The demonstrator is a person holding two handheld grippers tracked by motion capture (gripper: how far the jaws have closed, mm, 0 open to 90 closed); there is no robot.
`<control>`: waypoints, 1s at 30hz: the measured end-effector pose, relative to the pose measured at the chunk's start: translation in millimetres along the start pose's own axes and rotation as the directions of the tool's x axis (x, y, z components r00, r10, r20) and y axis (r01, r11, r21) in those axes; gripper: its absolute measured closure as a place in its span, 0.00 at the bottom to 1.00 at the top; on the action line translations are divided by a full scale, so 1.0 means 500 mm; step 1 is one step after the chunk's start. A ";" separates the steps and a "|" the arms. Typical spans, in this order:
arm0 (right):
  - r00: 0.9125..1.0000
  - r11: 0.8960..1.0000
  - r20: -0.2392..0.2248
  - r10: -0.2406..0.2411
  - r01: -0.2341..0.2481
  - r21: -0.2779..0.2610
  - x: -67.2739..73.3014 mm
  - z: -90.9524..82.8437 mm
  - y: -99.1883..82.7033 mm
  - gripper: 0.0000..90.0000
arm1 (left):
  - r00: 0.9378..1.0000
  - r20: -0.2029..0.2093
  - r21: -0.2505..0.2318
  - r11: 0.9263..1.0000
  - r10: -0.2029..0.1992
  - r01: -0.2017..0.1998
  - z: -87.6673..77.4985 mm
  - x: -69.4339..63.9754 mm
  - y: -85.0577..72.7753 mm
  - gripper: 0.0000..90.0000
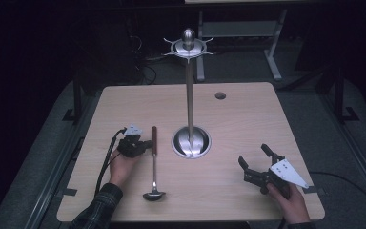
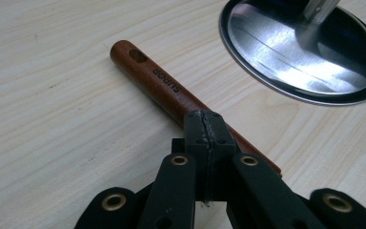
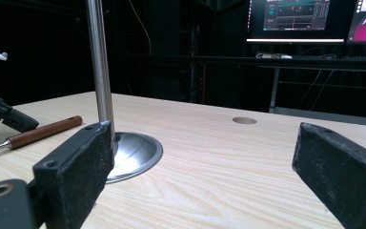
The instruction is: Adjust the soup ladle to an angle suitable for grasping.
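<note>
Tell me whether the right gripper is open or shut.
Open. In the right gripper view its two black jaws stand far apart with bare table between them, and the high view shows the right gripper spread, holding nothing.

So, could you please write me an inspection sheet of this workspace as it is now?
Surface: light wooden table, round hole near far edge.
Job's things: ladle with wooden handle lying flat; steel utensil stand upright beside it.
Clutter: nothing seen.
Grippers: left claw shut, its tips over the ladle handle; right claw open, empty.
Cables: black cable trailing from left claw.
Surroundings: dark room, monitors behind the table.
</note>
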State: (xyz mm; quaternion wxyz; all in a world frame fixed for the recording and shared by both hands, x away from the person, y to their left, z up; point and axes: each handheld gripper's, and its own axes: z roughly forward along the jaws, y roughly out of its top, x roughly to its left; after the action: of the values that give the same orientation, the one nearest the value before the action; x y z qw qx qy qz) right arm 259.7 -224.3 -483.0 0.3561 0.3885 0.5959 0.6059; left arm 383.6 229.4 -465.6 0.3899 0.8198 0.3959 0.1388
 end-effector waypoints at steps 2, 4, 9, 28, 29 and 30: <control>1.000 1.000 0.000 0.001 -0.001 0.000 0.000 0.000 0.000 0.07 | 1.000 0.013 -0.001 1.000 -0.003 0.003 0.002 -0.005 0.001 1.00; 1.000 1.000 0.000 0.000 0.000 0.000 0.000 0.000 0.000 0.07 | 1.000 0.024 0.002 1.000 -0.002 0.002 0.004 -0.011 0.002 1.00; 1.000 1.000 -0.001 0.000 0.000 0.000 0.000 0.000 0.000 0.07 | 0.999 0.043 0.004 1.000 0.028 -0.028 0.008 -0.026 0.007 1.00; 1.000 1.000 0.000 0.000 0.000 0.001 0.000 0.000 0.000 0.07 | 0.994 0.098 0.005 0.999 0.048 -0.049 0.022 -0.061 0.013 1.00; 1.000 1.000 0.000 -0.001 0.001 0.000 0.000 0.000 0.000 0.07 | 0.994 0.099 0.009 0.998 0.053 -0.055 0.022 -0.061 0.013 1.00; 1.000 1.000 0.000 0.000 0.000 0.000 0.000 0.000 0.000 0.07 | 0.993 0.100 0.012 0.998 0.066 -0.067 0.021 -0.060 0.014 1.00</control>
State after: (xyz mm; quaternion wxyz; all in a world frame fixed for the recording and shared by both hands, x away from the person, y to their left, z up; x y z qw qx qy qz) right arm 259.8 -224.2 -483.0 0.3560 0.3884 0.5961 0.6059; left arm 373.6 198.3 -465.0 0.3979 0.8414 0.3494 0.1077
